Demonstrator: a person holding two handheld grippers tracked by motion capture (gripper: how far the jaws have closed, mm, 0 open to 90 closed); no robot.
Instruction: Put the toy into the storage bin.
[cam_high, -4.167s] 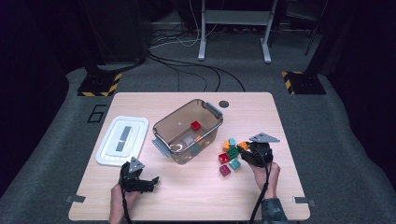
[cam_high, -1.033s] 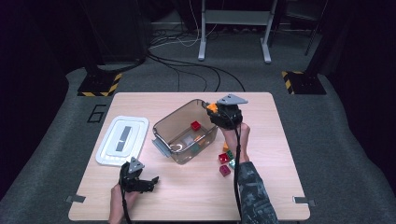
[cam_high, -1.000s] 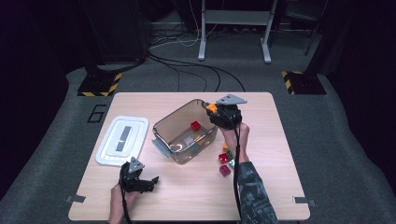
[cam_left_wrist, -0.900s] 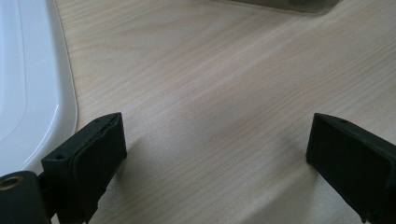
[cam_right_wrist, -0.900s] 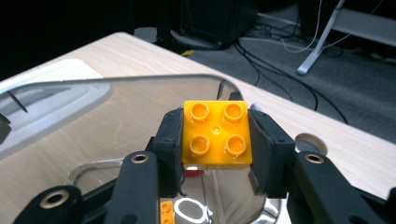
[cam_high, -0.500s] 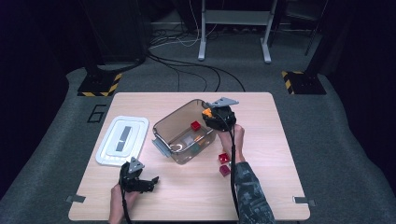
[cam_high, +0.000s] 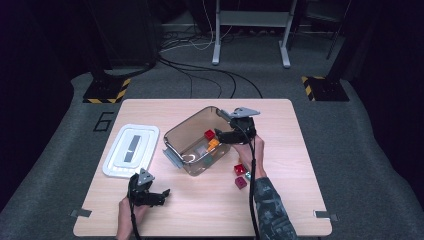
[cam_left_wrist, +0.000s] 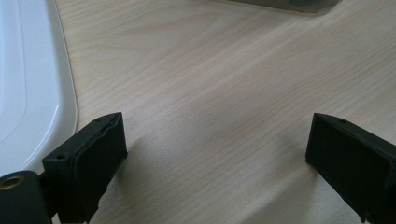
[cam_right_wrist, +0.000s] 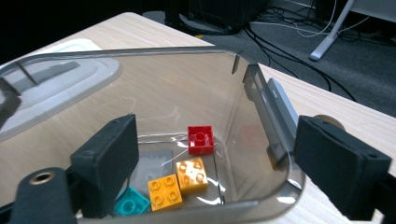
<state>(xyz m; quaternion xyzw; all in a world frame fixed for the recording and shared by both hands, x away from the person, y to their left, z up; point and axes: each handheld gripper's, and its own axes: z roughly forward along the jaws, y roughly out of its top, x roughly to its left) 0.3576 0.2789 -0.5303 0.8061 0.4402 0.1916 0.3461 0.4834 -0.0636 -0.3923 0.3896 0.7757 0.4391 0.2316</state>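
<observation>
Right gripper (cam_right_wrist: 215, 168) fingers just opened wide, empty, orange brick (cam_right_wrist: 178, 184) in bin (cam_right_wrist: 261, 93) below

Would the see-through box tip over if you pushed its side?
Probably not: the box looks wide and low and sits flat on the table. It likely slides instead, since the wood looks smooth. It seems light, holding just a few bricks, so a gentle push may move it.

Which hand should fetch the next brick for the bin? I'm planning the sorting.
Right. Its tongs hang open over the clear bin, and the loose red bricks lie beside that forearm. The left tongs rest open on the table near the white lid, farther away.
</observation>
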